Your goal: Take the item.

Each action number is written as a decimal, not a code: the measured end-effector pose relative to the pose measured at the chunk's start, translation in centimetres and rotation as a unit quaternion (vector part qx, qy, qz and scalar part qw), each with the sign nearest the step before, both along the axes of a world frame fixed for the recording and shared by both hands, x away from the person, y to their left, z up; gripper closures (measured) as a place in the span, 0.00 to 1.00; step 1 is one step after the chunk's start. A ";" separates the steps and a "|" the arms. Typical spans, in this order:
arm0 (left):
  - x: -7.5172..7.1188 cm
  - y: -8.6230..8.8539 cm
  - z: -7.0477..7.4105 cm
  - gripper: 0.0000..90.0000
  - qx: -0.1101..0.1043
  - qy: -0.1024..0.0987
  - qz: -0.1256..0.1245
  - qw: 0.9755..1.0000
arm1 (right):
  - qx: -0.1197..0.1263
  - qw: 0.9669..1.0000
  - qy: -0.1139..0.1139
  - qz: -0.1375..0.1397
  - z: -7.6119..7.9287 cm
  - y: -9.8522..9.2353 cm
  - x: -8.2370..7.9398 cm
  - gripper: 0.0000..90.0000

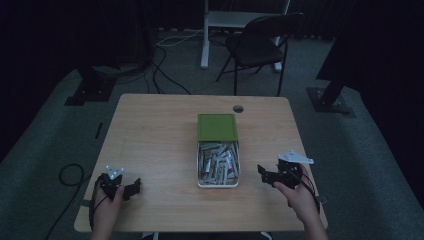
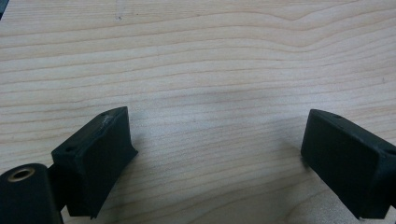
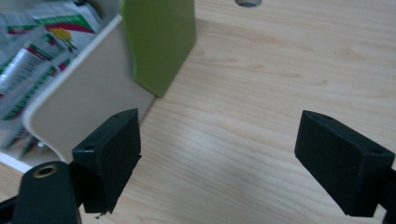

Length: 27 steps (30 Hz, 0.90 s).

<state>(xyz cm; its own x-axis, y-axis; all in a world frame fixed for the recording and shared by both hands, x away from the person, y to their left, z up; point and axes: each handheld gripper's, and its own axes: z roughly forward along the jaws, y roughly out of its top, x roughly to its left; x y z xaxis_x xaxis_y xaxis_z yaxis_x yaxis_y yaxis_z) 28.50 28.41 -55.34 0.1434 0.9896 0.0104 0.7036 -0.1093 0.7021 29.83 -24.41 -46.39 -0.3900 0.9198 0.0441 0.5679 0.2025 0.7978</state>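
Approach stage, nothing grasped. Left gripper [image 1: 134, 188] and right gripper [image 1: 262, 174]: jaws spread wide, empty, low over the counter [image 1: 155, 145]. White box [image 1: 218, 184] of sachets [image 1: 218, 164], probably condiment packs, mid-counter between both, green lid [image 1: 216, 127] slid back. Next: reach in, pinch one sachet.

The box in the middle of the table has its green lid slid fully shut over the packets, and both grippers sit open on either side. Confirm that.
Not quite: the green lid covers only the far part of the box, leaving the packets exposed, as the high view shows. The left gripper and right gripper are indeed open, one on either side.
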 end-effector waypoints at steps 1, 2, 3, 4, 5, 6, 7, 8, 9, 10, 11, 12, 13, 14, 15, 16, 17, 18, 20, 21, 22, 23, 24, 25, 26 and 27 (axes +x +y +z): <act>0.0 0.0 0.0 0.11 0.000 0.000 0.000 1.000 | 0.000 1.000 -0.002 0.003 0.2 0.3 0.0 0.16; 0.0 0.0 0.0 0.10 0.000 0.000 0.000 1.000 | 0.000 1.000 -0.004 0.006 0.4 0.5 0.0 0.16; 0.0 0.0 0.0 0.11 0.000 0.000 0.000 1.000 | 0.000 1.000 -0.007 0.010 0.6 0.7 0.0 0.16; 0.0 0.0 0.0 0.11 0.000 0.001 0.000 1.000 | 0.002 1.000 -0.008 0.013 0.8 0.9 0.1 0.16; 0.0 0.0 0.0 0.10 0.000 0.000 0.000 1.000 | 0.006 1.000 -0.009 0.017 1.0 1.1 0.1 0.16; 0.0 0.0 0.0 0.11 0.000 0.000 0.000 1.000 | 0.009 1.000 -0.010 0.023 1.1 1.4 0.1 0.16; 0.0 0.0 0.0 0.10 0.000 0.001 0.000 1.000 | 0.010 1.000 -0.012 0.025 1.3 1.6 0.2 0.16; 0.0 0.0 0.0 0.11 0.000 0.001 0.000 1.000 | 0.008 0.999 -0.014 0.027 1.4 1.9 0.2 0.16; 0.0 0.0 0.0 0.11 0.000 0.000 0.000 1.000 | 0.007 0.999 -0.016 0.031 1.6 2.1 0.3 0.17; 0.0 0.0 0.0 0.11 0.000 0.000 0.000 1.000 | 0.007 0.999 -0.017 0.034 1.7 2.4 0.3 0.17; 0.0 0.0 0.0 0.11 0.000 -0.001 0.000 1.000 | 0.007 0.999 -0.018 0.037 1.8 2.6 0.3 0.17; 0.0 0.0 0.0 0.11 0.000 0.000 0.000 1.000 | 0.005 0.999 -0.020 0.042 1.9 2.9 0.3 0.17; 0.0 0.0 0.0 0.10 0.000 -0.001 0.000 1.000 | 0.003 0.999 -0.021 0.046 2.0 3.1 0.3 0.17; 0.0 0.0 0.0 0.11 0.000 -0.001 0.000 1.000 | 0.005 0.999 -0.022 0.049 2.1 3.4 0.3 0.17; 0.0 0.0 0.0 0.10 0.000 0.000 0.000 1.000 | 0.005 0.998 -0.023 0.054 2.1 3.7 0.3 0.17; 0.0 0.0 0.0 0.10 0.000 0.000 0.000 1.000 | 0.004 0.998 -0.023 0.058 2.2 3.9 0.3 0.17; 0.0 0.0 0.0 0.11 0.000 -0.001 0.000 1.000 | 0.006 0.998 -0.025 0.060 2.3 4.2 0.3 0.17; 0.0 0.0 0.0 0.11 0.000 0.000 0.000 1.000 | 0.006 0.998 -0.025 0.063 2.3 4.4 0.3 0.17; 0.0 0.0 0.0 0.11 0.000 -0.001 0.000 1.000 | 0.006 0.997 -0.028 0.070 2.5 4.9 0.3 0.17; 0.0 0.0 0.0 0.10 0.000 0.000 0.000 1.000 | 0.008 0.997 -0.029 0.075 2.6 5.2 0.4 0.17; 0.0 0.0 0.0 0.10 0.000 -0.001 0.000 1.000 | 0.009 0.996 -0.029 0.078 2.7 5.5 0.4 0.17; 0.0 0.0 0.0 0.11 0.000 -0.001 0.000 1.000 | 0.008 0.996 -0.031 0.083 2.7 5.8 0.4 0.18; 0.0 0.0 0.0 0.11 0.000 0.000 0.000 1.000 | 0.008 0.996 -0.032 0.085 2.8 6.0 0.4 0.19; 0.0 0.0 0.0 0.11 0.000 0.000 0.000 1.000 | 0.008 0.996 -0.032 0.087 2.8 6.3 0.4 0.20; 0.0 0.0 0.0 0.11 0.000 0.000 0.000 1.000 | 0.009 0.995 -0.032 0.092 2.9 6.7 0.5 0.20; 0.0 0.0 0.0 0.11 0.000 0.000 0.000 1.000 | 0.009 0.995 -0.033 0.096 2.9 7.0 0.5 0.20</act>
